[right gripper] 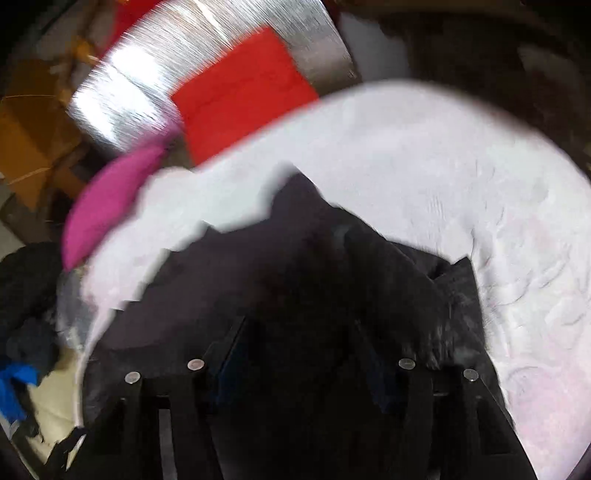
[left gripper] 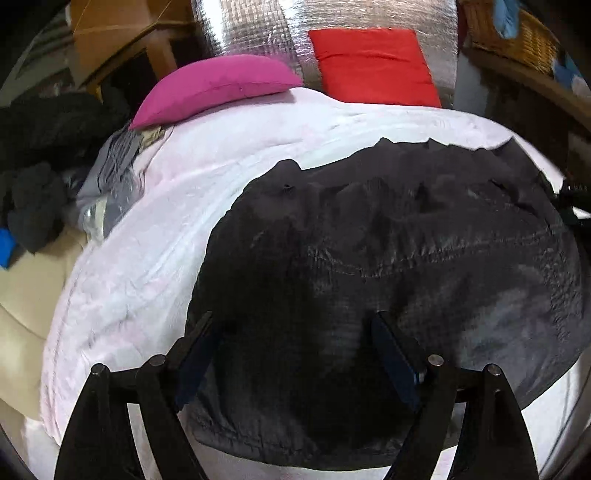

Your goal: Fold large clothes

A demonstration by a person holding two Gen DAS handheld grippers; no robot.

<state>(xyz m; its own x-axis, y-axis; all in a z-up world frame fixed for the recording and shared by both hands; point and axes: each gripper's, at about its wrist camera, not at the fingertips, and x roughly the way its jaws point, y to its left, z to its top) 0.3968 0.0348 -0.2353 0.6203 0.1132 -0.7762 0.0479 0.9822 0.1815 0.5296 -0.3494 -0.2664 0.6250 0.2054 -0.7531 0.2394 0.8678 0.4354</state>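
Landmark: the white bed cover [left gripper: 258, 140], pale and wrinkled, filled the middle of both wrist views; every place below is given from it
Dark pile: black and grey clothes [left gripper: 40, 155] lay heaped off the cover's left edge, with a scrap of blue cloth [left gripper: 4, 247] at their near side
Cream surface: a pale cream patch [left gripper: 26, 306] showed below that pile, just left of the cover
Pink cushion: a magenta cushion [left gripper: 218, 83] rested on the cover's far left corner
Silver sheet: a quilted foil sheet [left gripper: 258, 33] stood upright behind the cover's far edge
Red cushion: a red cushion [left gripper: 373, 62] leaned against the foil at the cover's far edge, right of the pink one
Garment: the large dark garment [left gripper: 388, 251] lay spread on the cover's near half, its far hem ragged and wavy, a stitched seam running across it
Left gripper: the left gripper [left gripper: 295, 332] hung above the garment's near left part, its fingers well apart, nothing pinched between them
Right gripper: the right gripper [right gripper: 299, 332] sat low over the garment [right gripper: 295, 266] in a blurred right wrist view; dark fingers merged with dark cloth, so I could not tell whether they were parted or clamped on it
Basket: a wicker basket [left gripper: 517, 33] stood beyond the cover's far right corner
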